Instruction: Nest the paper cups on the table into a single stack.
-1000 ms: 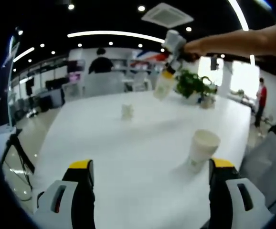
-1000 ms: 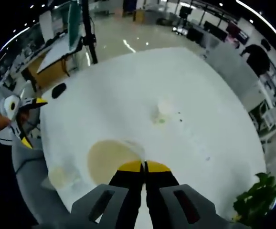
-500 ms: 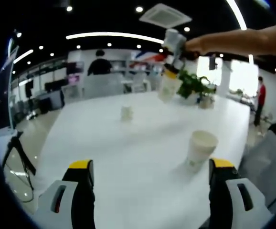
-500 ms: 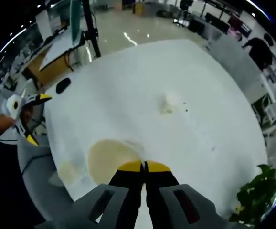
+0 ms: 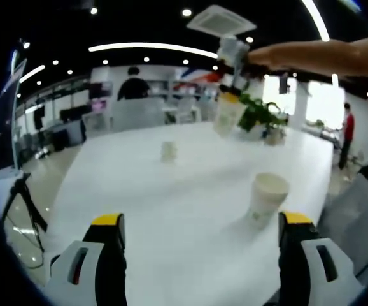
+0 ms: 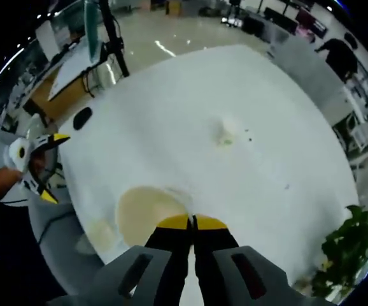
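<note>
On the white table (image 5: 171, 210) a paper cup (image 5: 267, 199) stands upright just ahead of my left gripper's right jaw. My left gripper (image 5: 201, 220) is open with nothing between its jaws. A second, smaller-looking cup (image 5: 168, 150) stands far off at mid-table. High above the table my right gripper (image 5: 230, 94) holds a third cup (image 5: 227, 116) in the air. In the right gripper view my right gripper (image 6: 192, 222) is shut on that cup's (image 6: 146, 213) rim, its mouth facing the camera. Below lie the far cup (image 6: 225, 132), the near cup (image 6: 101, 234) and the left gripper (image 6: 34, 169).
A potted plant (image 5: 257, 115) stands at the table's far right edge, also seen as plant (image 6: 349, 248). A tripod (image 5: 21, 204) is on the floor to the left. A small dark object (image 6: 82, 116) lies near the table's edge. People stand in the background.
My right gripper has carried its cup a little to the right above the table. The left gripper and the two cups on the table have stayed put.
</note>
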`<state>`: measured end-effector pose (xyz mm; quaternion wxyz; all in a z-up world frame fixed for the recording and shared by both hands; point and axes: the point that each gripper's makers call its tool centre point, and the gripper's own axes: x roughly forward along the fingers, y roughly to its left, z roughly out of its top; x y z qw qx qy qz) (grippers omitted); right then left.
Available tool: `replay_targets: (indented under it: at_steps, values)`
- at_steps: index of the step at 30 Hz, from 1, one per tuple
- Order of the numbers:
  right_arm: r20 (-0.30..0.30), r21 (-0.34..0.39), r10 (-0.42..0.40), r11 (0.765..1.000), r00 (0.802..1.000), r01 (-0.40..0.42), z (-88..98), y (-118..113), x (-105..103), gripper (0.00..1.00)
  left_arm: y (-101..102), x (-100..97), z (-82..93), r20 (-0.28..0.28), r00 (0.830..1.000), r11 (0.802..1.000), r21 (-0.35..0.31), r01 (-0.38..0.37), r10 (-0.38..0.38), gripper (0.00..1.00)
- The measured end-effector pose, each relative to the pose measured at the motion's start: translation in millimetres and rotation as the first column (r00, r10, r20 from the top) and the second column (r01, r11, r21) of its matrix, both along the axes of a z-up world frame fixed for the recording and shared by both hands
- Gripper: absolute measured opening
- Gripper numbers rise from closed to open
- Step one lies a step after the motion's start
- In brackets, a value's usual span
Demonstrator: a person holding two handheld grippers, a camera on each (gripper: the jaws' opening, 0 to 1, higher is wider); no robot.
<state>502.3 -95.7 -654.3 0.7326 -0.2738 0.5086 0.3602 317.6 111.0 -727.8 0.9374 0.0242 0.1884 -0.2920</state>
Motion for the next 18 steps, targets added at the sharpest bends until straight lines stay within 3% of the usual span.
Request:
replay_targets:
  at_steps: [3,6,18]
  values:
    - [-0.036,0.017,-0.01,1.0,0.999,0.01,0.7,2,-6,0.0,0,2.7,1.3,0.003,1.0,1.0,0.0,-0.006,0.006,0.98]
    - [-0.057,-0.013,0.009,1.0,0.998,-0.01,-1.9,2,-15,0.0,0,5.5,0.3,0.001,1.0,1.0,-0.009,-0.015,0.015,0.98]
    - [-0.076,-0.043,0.057,0.997,0.995,-0.06,-7.9,11,-41,0.0,5,10.4,1.4,-0.004,1.0,1.0,-0.001,-0.026,0.026,0.98]
